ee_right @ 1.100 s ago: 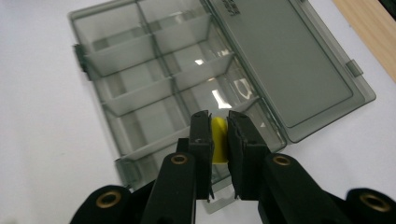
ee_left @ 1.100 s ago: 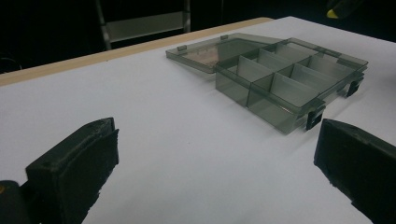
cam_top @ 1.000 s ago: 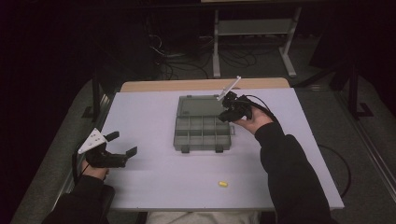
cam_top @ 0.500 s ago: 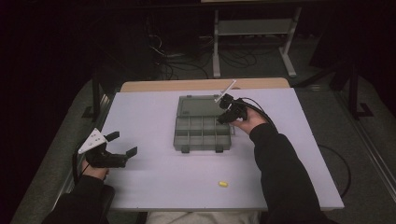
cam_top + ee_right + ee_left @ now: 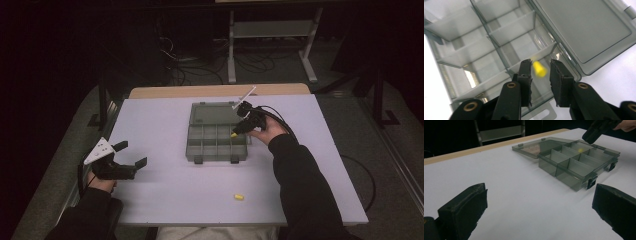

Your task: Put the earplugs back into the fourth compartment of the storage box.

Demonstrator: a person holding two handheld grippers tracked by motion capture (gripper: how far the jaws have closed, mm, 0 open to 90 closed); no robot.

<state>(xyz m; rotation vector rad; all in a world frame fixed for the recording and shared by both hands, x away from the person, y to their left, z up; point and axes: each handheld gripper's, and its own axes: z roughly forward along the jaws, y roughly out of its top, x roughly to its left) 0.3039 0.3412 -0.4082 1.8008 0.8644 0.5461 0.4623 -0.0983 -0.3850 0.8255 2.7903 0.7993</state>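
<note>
1. The right tool (image 5: 541,72) hangs over the open organizer box (image 5: 218,135), pointing down into its compartment at the far right, next to the hinged lid (image 5: 584,30). Its jaws have just been opening and now stand a little apart.
2. A small yellow plug (image 5: 539,69) sits in the gap between those jaws. In the right gripper view it looks blurred and seems to touch neither pad, so I judge it released and dropping rather than gripped.
3. The plug's long axis runs slantwise across the gap, narrow end toward the left jaw. The compartment floor lies straight beneath it, so the coming move turns on going straight down.
4. In the left gripper view a yellow spot (image 5: 580,150) shows inside a far compartment, under the right tool (image 5: 596,131).
5. A second yellow plug (image 5: 239,197) lies on the desk (image 5: 165,200), near its front edge, well apart from the box. It sits between the two hands, somewhat nearer the right arm.
6. The left tool (image 5: 131,154) rests at the desk's left edge, jaws wide apart and holding nothing.
</note>
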